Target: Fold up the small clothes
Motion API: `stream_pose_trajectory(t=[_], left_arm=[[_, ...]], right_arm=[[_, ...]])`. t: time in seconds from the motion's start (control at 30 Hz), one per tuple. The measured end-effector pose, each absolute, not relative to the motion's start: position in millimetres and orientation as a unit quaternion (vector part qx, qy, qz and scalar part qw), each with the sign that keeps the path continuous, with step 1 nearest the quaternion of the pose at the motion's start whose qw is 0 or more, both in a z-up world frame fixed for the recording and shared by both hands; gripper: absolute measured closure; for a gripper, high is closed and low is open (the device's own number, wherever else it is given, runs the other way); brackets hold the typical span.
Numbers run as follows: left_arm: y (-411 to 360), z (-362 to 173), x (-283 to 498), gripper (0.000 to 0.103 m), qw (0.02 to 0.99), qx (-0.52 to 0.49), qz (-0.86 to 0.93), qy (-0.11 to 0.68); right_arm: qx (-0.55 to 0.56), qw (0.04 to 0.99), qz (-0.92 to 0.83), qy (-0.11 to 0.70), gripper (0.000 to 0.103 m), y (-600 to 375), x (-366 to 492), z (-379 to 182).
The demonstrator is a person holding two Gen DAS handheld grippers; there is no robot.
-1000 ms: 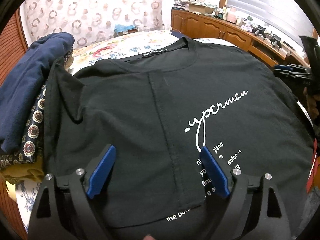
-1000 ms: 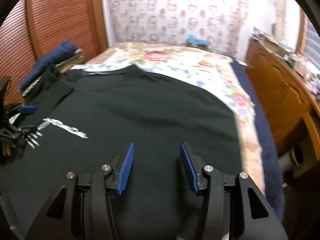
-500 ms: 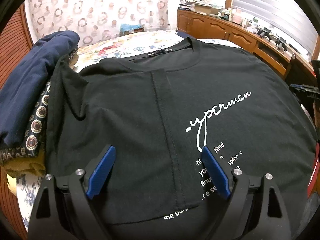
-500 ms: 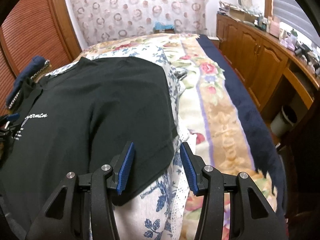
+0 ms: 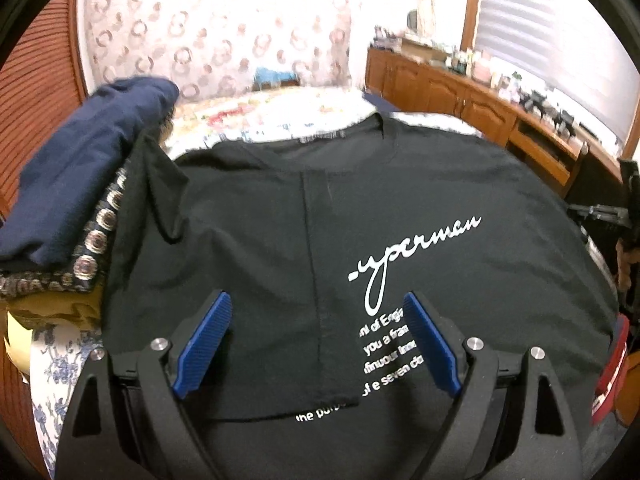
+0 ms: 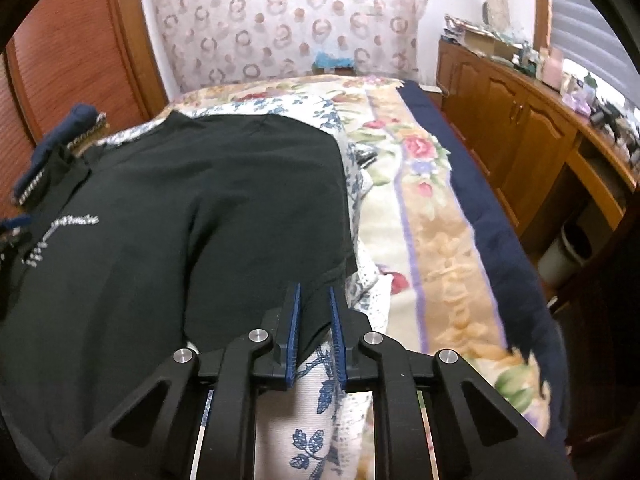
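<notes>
A black T-shirt with white script lettering lies front up on the bed, its left side folded in over the chest. My left gripper hovers open over the lower part of that fold, nothing between its blue pads. In the right wrist view the same T-shirt ends in a short sleeve at the bed's side. My right gripper is at that sleeve's hem, its jaws closing with the black cloth pinched between the narrow pads.
A pile of folded clothes with a navy garment on top sits left of the shirt. The floral bedspread stretches to the right. Wooden cabinets and a white bin line the room's right side.
My right gripper slid from over the shirt's body to its right sleeve edge, then narrowed its jaws onto the hem. The left gripper stayed put, open.
</notes>
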State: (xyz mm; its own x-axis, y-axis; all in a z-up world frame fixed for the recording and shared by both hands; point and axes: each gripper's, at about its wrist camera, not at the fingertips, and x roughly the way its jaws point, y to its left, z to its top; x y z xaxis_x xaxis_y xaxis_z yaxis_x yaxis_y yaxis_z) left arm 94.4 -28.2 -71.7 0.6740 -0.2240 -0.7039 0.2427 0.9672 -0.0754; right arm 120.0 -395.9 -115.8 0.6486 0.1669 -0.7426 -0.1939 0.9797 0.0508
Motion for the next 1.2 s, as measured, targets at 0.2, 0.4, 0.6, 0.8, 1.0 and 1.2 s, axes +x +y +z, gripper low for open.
stream_pose_trajectory(t=[0.2,0.4,0.6,0.8,1.0,1.2], left_arm=[[-26,-66,83,0.015,0.926,0.005,-0.118,0.359],[-23,-59,74,0.015,0.932,-0.001,-0.118,0.344],[-24,-53,70,0.015,0.935,-0.003,-0.119,0.335],[-25,-51,65,0.015,0.936,0.003,-0.118,0.330],[-21,-46,59,0.015,0.939,0.001,-0.117,0.323],[-19,-42,55,0.015,0.941,-0.006,-0.118,0.316]], right_arm=[[-0.023,0.916,0.097,0.389,0.100,-400,121,-105],[-0.012,0.932,0.107,0.345,0.101,-394,122,-74],[-0.022,0.943,0.154,0.294,0.101,-353,127,-30],[-0.063,0.927,0.234,0.287,0.101,-275,126,-17],[-0.090,0.915,0.243,0.310,0.071,-241,127,-42],[-0.084,0.928,0.165,0.324,0.066,-284,148,-50]])
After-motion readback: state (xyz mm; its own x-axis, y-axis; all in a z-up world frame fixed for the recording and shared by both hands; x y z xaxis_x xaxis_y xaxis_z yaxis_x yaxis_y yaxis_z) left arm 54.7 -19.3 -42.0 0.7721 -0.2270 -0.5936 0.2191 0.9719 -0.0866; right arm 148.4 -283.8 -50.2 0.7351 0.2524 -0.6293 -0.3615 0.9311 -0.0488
